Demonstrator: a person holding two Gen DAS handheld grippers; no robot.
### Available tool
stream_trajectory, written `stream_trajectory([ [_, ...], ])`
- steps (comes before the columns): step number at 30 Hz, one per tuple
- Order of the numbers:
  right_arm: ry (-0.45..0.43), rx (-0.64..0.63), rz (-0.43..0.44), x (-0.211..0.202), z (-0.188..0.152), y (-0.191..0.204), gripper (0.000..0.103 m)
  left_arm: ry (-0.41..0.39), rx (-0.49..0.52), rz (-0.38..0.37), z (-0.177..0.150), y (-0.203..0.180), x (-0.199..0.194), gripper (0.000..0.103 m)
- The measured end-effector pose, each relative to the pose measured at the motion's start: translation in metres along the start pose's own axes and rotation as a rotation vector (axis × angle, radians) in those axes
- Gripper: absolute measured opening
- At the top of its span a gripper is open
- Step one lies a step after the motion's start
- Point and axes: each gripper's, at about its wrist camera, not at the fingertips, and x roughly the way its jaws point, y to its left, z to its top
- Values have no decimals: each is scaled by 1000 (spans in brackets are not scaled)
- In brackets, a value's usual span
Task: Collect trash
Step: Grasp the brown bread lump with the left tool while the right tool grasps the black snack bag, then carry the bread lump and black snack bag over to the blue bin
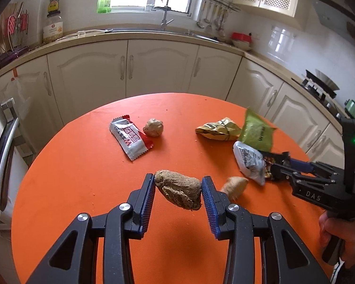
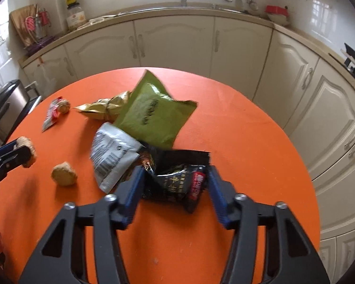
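The left gripper (image 1: 178,190) is clenched on a brown crumpled wad (image 1: 178,193), held between its blue pads above the near part of the orange table (image 1: 82,165). The right gripper (image 2: 176,184) grips a black snack wrapper (image 2: 177,177) from both sides, near the table's right edge as the left wrist view has it. A silver-white packet (image 2: 112,152) and a green pouch (image 2: 153,113) overlap the black wrapper's far side. A gold wrapper (image 2: 104,108) lies just beyond, touching the green pouch. A second brown wad (image 2: 64,174) sits on the table between the two grippers. Toward the far left edge, a red-and-white wrapper (image 1: 130,139) lies just beside a third round wad (image 1: 153,127).
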Motion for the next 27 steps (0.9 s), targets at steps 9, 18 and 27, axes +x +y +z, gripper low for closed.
stream_trajectory([
  [9, -14, 44, 44, -29, -22, 0, 35, -11, 12, -20, -12, -7, -23, 36],
  [18, -84, 90, 32, -91, -38, -18, 35, -62, 53, -66, -16, -39, -57, 36],
  [27, -204, 120, -26, -178, -63, -48, 35, -135, 173, -169, -17, -116, -101, 36],
])
